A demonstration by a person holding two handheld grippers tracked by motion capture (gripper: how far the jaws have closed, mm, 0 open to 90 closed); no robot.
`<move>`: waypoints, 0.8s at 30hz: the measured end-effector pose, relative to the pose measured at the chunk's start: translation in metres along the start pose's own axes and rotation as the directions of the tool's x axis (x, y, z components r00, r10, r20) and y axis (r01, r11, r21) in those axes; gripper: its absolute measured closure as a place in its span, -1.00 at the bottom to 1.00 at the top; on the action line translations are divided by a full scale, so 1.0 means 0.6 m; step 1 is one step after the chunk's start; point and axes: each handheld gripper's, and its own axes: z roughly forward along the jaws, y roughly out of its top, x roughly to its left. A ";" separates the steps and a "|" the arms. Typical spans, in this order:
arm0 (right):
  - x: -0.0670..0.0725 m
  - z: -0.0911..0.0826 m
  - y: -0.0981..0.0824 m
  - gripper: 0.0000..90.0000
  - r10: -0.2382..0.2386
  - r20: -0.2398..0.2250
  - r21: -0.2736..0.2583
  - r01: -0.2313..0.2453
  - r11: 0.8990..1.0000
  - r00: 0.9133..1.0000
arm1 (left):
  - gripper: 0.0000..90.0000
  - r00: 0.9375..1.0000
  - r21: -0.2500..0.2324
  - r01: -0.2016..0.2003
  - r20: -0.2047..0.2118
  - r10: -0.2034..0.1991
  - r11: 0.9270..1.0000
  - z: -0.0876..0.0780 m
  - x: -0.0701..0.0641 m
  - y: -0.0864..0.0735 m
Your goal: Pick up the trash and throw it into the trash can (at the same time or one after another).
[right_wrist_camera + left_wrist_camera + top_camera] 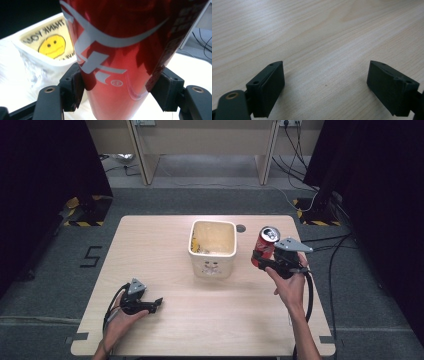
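Observation:
A red drink can (266,245) with white lettering hangs in the air just right of a cream square bin (212,248), its opened top tilted up and to the right. My right gripper (263,261) is shut on the can's lower half. In the right gripper view both black pads (75,90) press the can (117,57) from either side, and the bin (47,50) with its yellow smiley label stands behind at the left. Near the table's front left, my left gripper (159,301) rests low over the wood, open, with only bare wood between its fingers (270,85).
The light wooden table (165,320) has a small round hole (241,228) behind the bin. Something yellow lies inside the bin. Cables trail from both grippers and across the grey floor at the right. Dark curtains flank the table.

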 end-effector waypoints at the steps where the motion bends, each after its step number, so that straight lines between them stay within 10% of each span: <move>1: 0.002 0.001 0.011 -0.25 0.000 -0.010 -0.003 0.000 1.000 1.000 | -0.69 1.000 0.002 -0.002 0.000 0.002 1.000 0.000 0.000 0.000; 24: 0.043 0.047 0.098 -0.24 -0.040 -0.102 -0.023 0.038 0.999 0.994 | -0.69 1.000 0.000 0.000 0.000 0.000 1.000 0.000 0.000 0.000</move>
